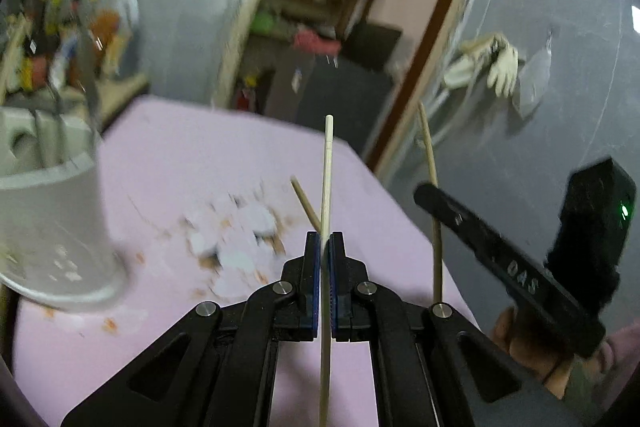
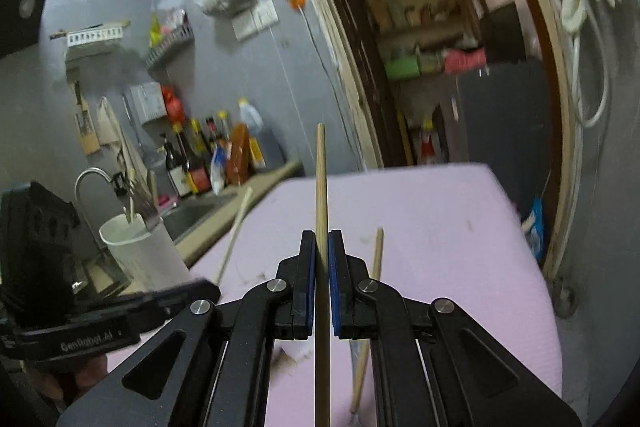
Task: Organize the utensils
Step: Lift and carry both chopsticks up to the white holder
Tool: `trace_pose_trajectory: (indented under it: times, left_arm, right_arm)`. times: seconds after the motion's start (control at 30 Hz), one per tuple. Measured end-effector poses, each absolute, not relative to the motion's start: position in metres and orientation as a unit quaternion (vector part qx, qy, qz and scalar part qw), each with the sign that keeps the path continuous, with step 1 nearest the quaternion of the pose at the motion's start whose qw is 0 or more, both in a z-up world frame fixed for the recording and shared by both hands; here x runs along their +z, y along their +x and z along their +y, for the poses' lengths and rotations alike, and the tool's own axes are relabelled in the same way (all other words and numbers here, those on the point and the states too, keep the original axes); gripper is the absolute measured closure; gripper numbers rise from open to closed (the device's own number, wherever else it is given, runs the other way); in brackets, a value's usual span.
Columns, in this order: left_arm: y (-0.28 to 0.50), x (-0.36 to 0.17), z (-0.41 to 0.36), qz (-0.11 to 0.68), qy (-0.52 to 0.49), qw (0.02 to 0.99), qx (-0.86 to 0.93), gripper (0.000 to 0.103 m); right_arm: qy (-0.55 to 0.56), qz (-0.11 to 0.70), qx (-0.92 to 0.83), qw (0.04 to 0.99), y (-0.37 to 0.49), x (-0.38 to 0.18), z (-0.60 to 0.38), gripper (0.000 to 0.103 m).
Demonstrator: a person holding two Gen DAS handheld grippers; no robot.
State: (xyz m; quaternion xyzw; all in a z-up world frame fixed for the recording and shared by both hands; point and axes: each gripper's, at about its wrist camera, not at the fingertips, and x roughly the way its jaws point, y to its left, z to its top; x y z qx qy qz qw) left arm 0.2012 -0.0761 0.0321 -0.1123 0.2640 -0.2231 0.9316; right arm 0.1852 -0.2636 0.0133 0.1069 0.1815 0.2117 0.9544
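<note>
In the left wrist view my left gripper (image 1: pixel 325 237) is shut on a pale chopstick (image 1: pixel 328 163) that points up and away over the pink table (image 1: pixel 192 155). A brown stick (image 1: pixel 305 203) lies on the table just beyond the fingertips. To the right, my right gripper (image 1: pixel 430 197) holds a tan chopstick (image 1: pixel 432 155) upright. In the right wrist view my right gripper (image 2: pixel 322 239) is shut on that tan chopstick (image 2: pixel 320 171). Low on the left, my left gripper (image 2: pixel 208 291) carries the pale chopstick (image 2: pixel 236 231). A white utensil holder (image 2: pixel 144 251) stands at the table's left.
The white holder (image 1: pixel 52 219) sits close on the left and has utensils in it. Another stick (image 2: pixel 372 287) lies on the table by the right jaw. A sink with a faucet (image 2: pixel 90 175) and bottles (image 2: pixel 196 163) are behind. A doorway (image 2: pixel 440 47) opens beyond the table's far edge.
</note>
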Motion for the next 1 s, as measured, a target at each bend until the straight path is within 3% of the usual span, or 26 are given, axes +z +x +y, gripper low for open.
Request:
trace_pose_trajectory:
  times: [0.53, 1.0]
  left_arm:
    - [0.173, 0.107, 0.005, 0.110, -0.127, 0.974, -0.152, 0.101]
    - [0.188, 0.129, 0.115, 0.047, -0.162, 0.985, -0.031, 0.101]
  right_arm:
    - [0.107, -0.010, 0.277, 0.955, 0.176, 0.097, -0.191, 0.099]
    - [0.169, -0.070, 0.342, 0.922, 0.207, 0.131, -0.116, 0.099]
